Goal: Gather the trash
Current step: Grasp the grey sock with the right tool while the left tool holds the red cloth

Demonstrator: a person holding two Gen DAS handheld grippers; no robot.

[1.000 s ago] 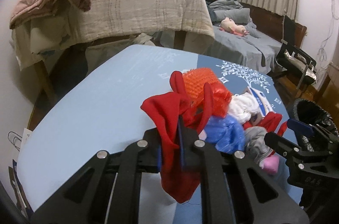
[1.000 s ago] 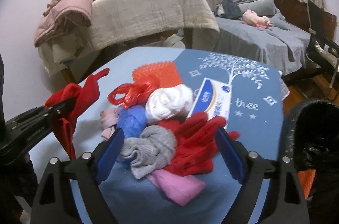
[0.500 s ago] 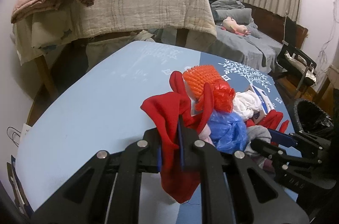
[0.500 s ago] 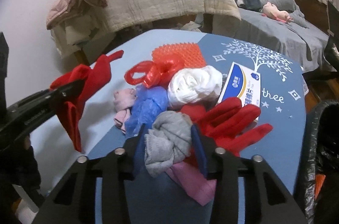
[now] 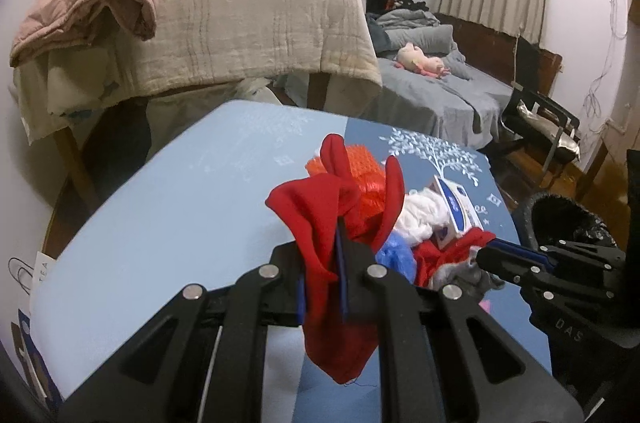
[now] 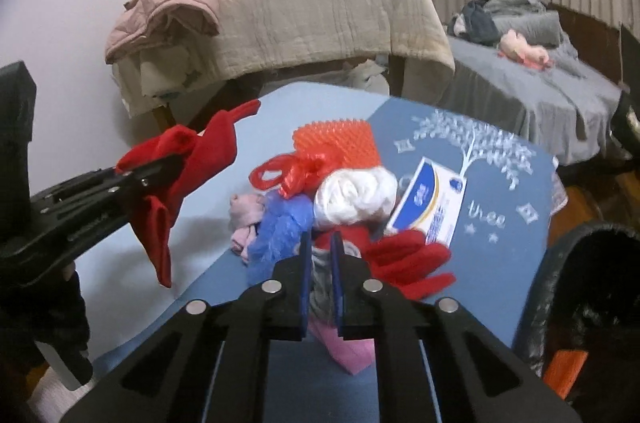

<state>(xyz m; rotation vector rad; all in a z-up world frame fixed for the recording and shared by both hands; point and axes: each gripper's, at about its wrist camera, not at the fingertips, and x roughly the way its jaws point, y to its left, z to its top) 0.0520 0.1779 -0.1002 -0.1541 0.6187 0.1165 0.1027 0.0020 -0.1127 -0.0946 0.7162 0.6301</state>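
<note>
My left gripper point(image 5: 340, 243) is shut on a red glove point(image 5: 320, 223) and holds it above the blue table point(image 5: 180, 207); it also shows in the right wrist view point(image 6: 160, 163), with the red glove point(image 6: 192, 159) hanging from it. My right gripper point(image 6: 320, 247) is shut on a grey sock point(image 6: 320, 283) at the near edge of a pile: a second red glove point(image 6: 404, 259), a blue bag point(image 6: 280, 231), a white bag point(image 6: 356, 199), a red bag point(image 6: 292, 171), a pink cloth point(image 6: 348, 351). In the left wrist view the right gripper point(image 5: 492, 255) pinches the grey sock point(image 5: 460, 271).
A black-lined trash bin stands off the table's right edge point(image 6: 592, 287) and shows in the left wrist view point(image 5: 568, 223). A tissue box point(image 6: 428, 203) and an orange spiky mat point(image 6: 336, 143) lie behind the pile. A draped chair point(image 5: 260, 31) and a bed point(image 5: 432, 91) stand beyond.
My right gripper has moved in and closed from wide open onto the grey sock. My left gripper keeps hold of the red glove, little moved.
</note>
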